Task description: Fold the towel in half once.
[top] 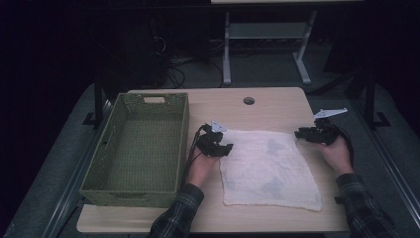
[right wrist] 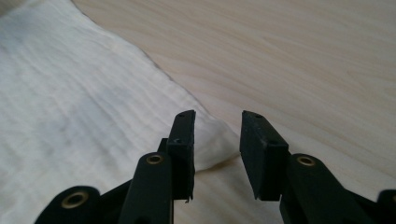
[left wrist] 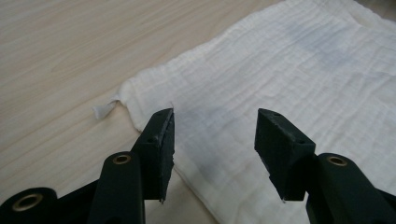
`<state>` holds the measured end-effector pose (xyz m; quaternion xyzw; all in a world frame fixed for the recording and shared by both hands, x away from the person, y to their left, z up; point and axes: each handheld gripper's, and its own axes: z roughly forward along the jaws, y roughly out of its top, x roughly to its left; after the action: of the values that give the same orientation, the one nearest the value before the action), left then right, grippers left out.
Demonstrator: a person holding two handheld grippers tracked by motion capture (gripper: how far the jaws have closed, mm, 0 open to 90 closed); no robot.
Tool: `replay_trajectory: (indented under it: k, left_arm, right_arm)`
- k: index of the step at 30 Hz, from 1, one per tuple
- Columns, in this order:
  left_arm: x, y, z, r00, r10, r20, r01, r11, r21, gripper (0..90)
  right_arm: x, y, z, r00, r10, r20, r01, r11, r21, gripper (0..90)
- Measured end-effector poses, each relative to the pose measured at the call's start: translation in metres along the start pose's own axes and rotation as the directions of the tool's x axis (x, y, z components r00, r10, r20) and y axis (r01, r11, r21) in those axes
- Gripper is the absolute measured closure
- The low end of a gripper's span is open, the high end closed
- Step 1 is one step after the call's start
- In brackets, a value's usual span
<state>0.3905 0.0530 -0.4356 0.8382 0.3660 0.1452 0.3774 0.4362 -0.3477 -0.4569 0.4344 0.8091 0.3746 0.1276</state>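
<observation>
I've got my left gripper at the far-left corner of the white cloth, jaws spread with bare fabric showing between them, nothing pinched. My right gripper sits at the far-right corner, jaws apart and straddling the corner tip, pads not pressing on it yet.

The cloth lies flat on the worktop, just right of the green basket, between my two hands.

The risks, as I judge them: on the left my jaws sit in from the edge, so closing here could bunch the weave rather than catch the corner. On the right the tip is thin; if I come in too high the pads could meet over it and slide off. Uneven grips would drag the cloth askew.

It's nearly square, its slightly longer axis running near to far, skewed a little, near edge shifted right.
</observation>
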Motion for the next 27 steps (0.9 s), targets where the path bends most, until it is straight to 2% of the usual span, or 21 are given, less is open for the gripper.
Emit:
replay_trajectory:
  k: [4, 8, 9, 12, 15, 16, 19, 22, 27]
  left_arm:
    - [0.003, 0.002, 0.007, 0.9999, -0.01, -0.004, 0.01, 0.9999, 0.009, 46.9]
    - [0.004, 0.002, 0.011, 0.9999, -0.011, -0.01, 0.011, 0.9999, -0.004, 47.0]
    - [0.005, 0.003, 0.012, 0.9999, -0.002, -0.015, 0.003, 0.9999, 0.015, 47.2]
    - [0.006, 0.005, 0.014, 0.9998, -0.001, -0.019, 0.001, 0.9999, 0.017, 47.2]
    - [0.009, 0.009, 0.016, 0.9997, -0.004, -0.023, 0.005, 0.9999, 0.011, 47.2]
    - [0.01, 0.011, 0.017, 0.9996, -0.006, -0.029, 0.006, 0.9999, 0.01, 47.2]
    - [0.017, 0.017, 0.021, 0.9991, -0.008, -0.043, 0.008, 0.9999, 0.008, 47.2]
    - [0.021, 0.02, 0.024, 0.9986, -0.002, -0.054, 0.003, 0.9998, 0.018, 47.2]
    - [0.039, 0.024, 0.04, 0.9966, -0.048, -0.067, 0.049, 0.9987, 0.014, 48.8]
  right_arm:
    - [-0.006, -0.003, 0.011, 0.9996, 0.002, 0.027, -0.003, 1.0, 0.031, 67.7]
    - [-0.007, -0.005, 0.014, 0.9997, -0.011, 0.023, 0.01, 0.999, 0.035, 69.8]
    - [-0.008, -0.006, 0.017, 0.9996, -0.021, 0.021, 0.02, 0.999, 0.036, 71.5]
    - [-0.009, -0.006, 0.017, 0.9996, -0.021, 0.021, 0.02, 0.999, 0.032, 73.0]
    - [-0.009, -0.006, 0.018, 0.9997, -0.016, 0.02, 0.015, 1.0, 0.028, 80.3]
    - [-0.009, -0.006, 0.018, 0.9997, -0.016, 0.02, 0.015, 1.0, 0.028, 80.3]
    - [-0.009, -0.006, 0.018, 0.9996, -0.029, -0.001, 0.029, 0.999, 0.028, 85.9]
    - [-0.008, -0.007, 0.018, 0.9995, -0.031, -0.004, 0.031, 0.999, 0.03, 86.3]
    - [-0.009, -0.007, 0.018, 0.9993, -0.036, -0.005, 0.036, 0.999, 0.027, 86.4]
